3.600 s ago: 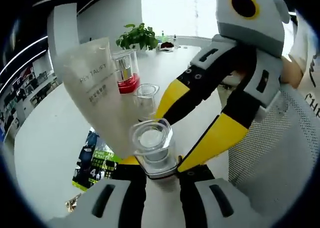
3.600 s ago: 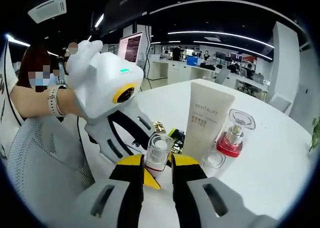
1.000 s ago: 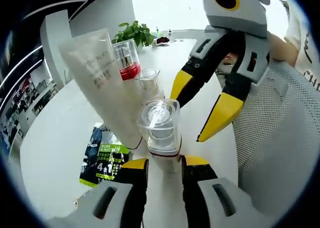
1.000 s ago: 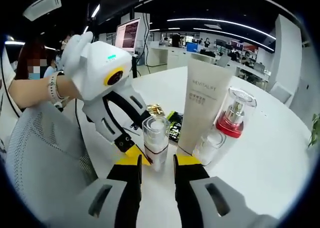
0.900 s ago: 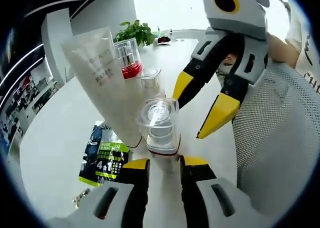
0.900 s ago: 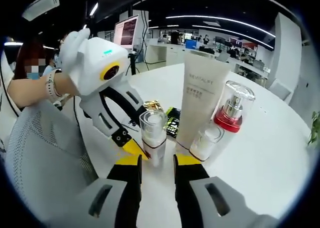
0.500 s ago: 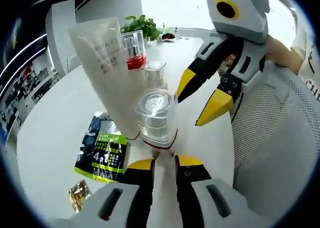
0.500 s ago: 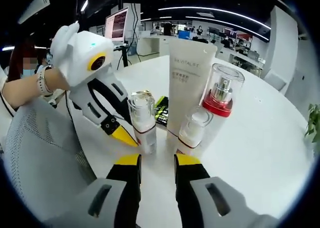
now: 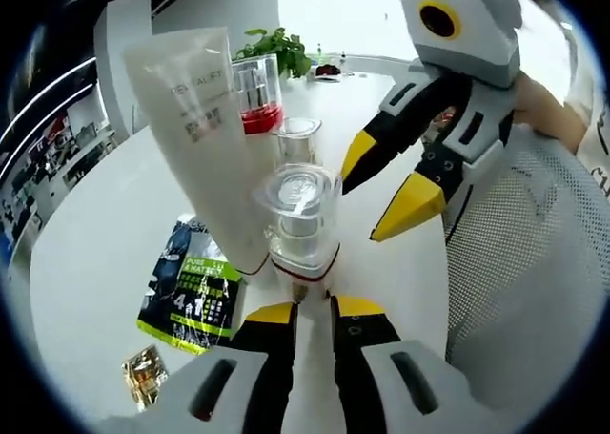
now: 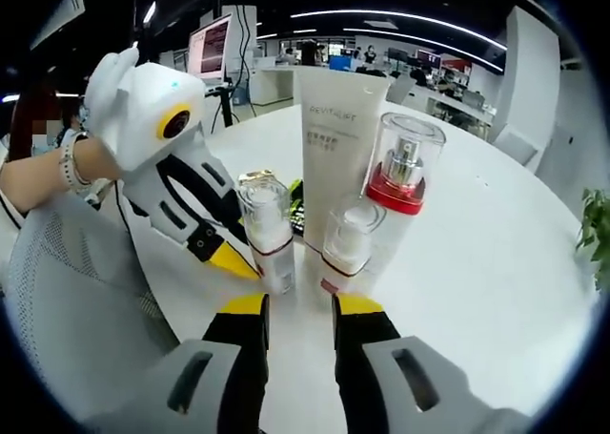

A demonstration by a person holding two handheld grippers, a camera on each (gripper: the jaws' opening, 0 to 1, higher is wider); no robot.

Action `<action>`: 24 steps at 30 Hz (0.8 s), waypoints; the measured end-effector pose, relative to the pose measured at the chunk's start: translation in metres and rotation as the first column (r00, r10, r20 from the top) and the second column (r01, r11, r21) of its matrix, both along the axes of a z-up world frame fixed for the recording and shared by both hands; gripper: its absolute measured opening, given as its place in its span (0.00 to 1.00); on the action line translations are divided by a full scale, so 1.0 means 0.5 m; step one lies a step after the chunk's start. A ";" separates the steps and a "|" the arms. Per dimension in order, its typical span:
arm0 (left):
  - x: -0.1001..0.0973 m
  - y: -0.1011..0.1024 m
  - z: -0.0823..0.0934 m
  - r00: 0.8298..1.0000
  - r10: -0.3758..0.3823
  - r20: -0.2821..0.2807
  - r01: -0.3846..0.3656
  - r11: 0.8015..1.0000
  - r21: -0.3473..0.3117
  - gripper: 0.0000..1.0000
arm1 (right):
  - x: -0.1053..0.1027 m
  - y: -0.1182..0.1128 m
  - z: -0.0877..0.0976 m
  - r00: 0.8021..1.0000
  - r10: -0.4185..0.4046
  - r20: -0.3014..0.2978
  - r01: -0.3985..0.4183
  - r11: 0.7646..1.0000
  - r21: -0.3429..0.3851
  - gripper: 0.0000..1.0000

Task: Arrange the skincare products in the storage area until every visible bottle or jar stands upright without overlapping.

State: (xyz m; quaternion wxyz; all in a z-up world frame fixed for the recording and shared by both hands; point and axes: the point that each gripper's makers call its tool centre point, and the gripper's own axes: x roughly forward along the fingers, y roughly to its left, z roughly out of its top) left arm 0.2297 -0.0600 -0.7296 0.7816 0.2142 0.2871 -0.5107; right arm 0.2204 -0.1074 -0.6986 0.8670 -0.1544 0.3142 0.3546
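A small clear-capped bottle with a red band [image 9: 300,219] [image 10: 267,229] stands upright on the white table [image 9: 95,253], just beyond my left gripper [image 9: 313,310], whose jaws are shut and hold nothing. Behind it a white tube [image 9: 205,129] [image 10: 338,119] stands on its cap, with a red-based pump bottle [image 9: 257,95] [image 10: 405,172] and a short clear-capped jar [image 9: 297,138] [image 10: 348,243] beside it. My right gripper [image 10: 300,305] [image 9: 383,184] is open and sits short of the bottles. In the right gripper view the left gripper [image 10: 233,259] points at the small bottle from the left.
A green and black sachet [image 9: 191,291] [image 10: 295,200] lies flat by the tube, with a gold wrapper [image 9: 143,377] nearer the edge. A mesh chair back [image 9: 515,262] [image 10: 67,291] stands close beside the table. A potted plant [image 9: 276,48] sits at the far side.
Both grippers held the small bottle 3.6 s ago; they have let go and drawn back. The left jaws have closed behind it. The bottle stands on its own.
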 end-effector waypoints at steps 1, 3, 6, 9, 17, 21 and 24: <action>0.000 -0.002 0.000 1.000 -0.003 0.004 0.003 1.000 0.001 0.11 | 0.001 -0.001 0.000 1.000 -0.004 0.001 0.004 1.000 -0.001 0.26; 0.002 -0.006 0.001 1.000 -0.003 0.005 0.003 1.000 -0.005 0.11 | 0.003 -0.004 0.000 1.000 -0.012 -0.002 0.012 1.000 0.001 0.26; 0.007 -0.010 0.001 1.000 0.006 -0.002 -0.006 1.000 -0.015 0.11 | 0.003 -0.007 -0.002 1.000 -0.021 -0.004 0.021 1.000 -0.002 0.25; 0.012 -0.015 0.000 1.000 0.009 0.004 -0.009 1.000 -0.017 0.11 | 0.004 -0.009 -0.003 1.000 -0.026 -0.006 0.026 1.000 -0.004 0.25; 0.025 -0.028 0.004 0.999 0.030 0.028 -0.029 0.999 -0.035 0.10 | 0.008 -0.016 -0.007 0.999 -0.046 -0.021 0.046 0.999 -0.001 0.20; 0.027 -0.031 0.005 0.999 0.040 0.031 -0.039 0.998 -0.043 0.09 | 0.014 -0.020 -0.006 0.998 -0.057 -0.010 0.057 0.998 -0.008 0.19; 0.029 -0.033 0.003 0.998 0.052 0.030 -0.050 0.998 -0.043 0.08 | 0.021 -0.025 -0.007 0.998 -0.064 -0.002 0.064 0.998 -0.021 0.18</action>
